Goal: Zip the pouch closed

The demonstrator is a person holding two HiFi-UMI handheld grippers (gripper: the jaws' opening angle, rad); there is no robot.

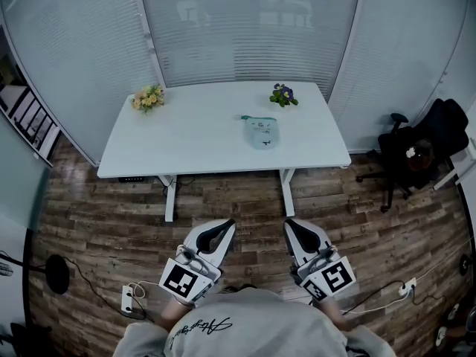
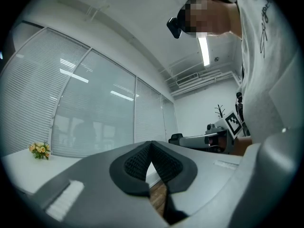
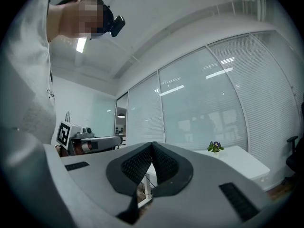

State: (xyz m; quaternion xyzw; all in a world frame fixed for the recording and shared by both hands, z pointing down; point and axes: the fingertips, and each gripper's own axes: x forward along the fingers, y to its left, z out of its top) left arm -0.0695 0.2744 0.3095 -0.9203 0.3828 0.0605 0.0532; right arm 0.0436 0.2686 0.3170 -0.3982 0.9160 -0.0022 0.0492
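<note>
We stand back from the white desk [image 1: 186,143] with a gripper in each hand, both held out over the wooden floor [image 1: 223,199], short of the desk's near edge. The left gripper [image 1: 227,224] is clenched: in its own view the two black ribbed pads meet at their tips with nothing between them. The right gripper [image 1: 291,224] is clenched and empty in the same way. The two point side by side toward the desk, apart from each other, and neither touches anything.

The pouch [image 1: 261,132], pale green, lies flat on the right half of the desk, about midway between the far and near edges and nearer the right edge than the left. At this range we cannot tell how its zip stands. A small bunch of purple flowers [image 1: 282,94] sits near the far right corner, just beyond the pouch and clear of it. A bunch of yellow flowers [image 1: 149,99] sits at the far left corner. A black office chair [image 1: 416,151] stands off the desk's right edge, and a glass wall with blinds [image 1: 245,28] runs behind the far edge.
</note>
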